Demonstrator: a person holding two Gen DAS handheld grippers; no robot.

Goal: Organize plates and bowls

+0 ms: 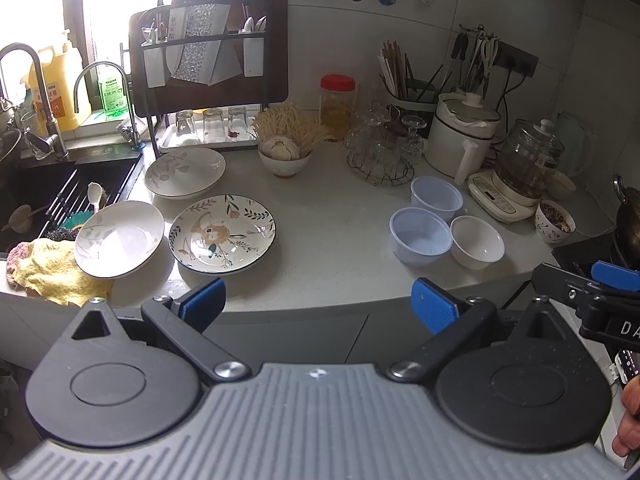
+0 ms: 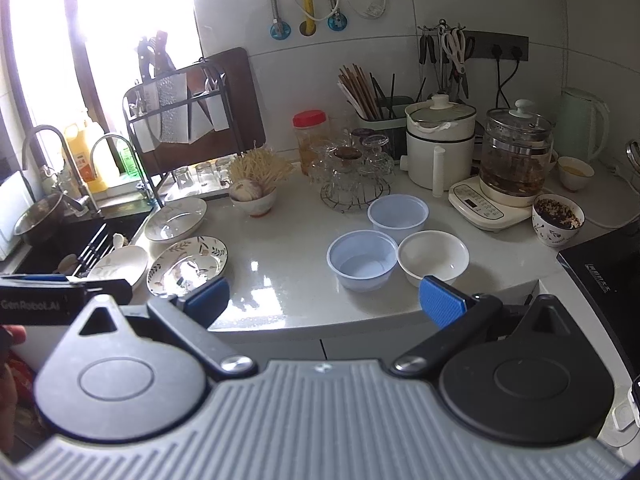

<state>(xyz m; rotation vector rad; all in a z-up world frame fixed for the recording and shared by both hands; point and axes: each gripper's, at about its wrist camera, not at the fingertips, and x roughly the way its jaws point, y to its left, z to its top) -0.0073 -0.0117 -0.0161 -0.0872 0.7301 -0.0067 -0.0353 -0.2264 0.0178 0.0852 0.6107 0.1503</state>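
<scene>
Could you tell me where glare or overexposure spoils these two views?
Left wrist view: the window is blown out white at upper left. Right wrist view: the window is blown out too, and glare patches the countertop and the floral plate.

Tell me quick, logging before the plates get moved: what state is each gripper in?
Left gripper: open, holding nothing, short of the counter.
Right gripper: open, holding nothing.

The window [image 1: 40, 0] is blown out white, and the wok [image 1: 628, 224] is cut by the frame's edge.
</scene>
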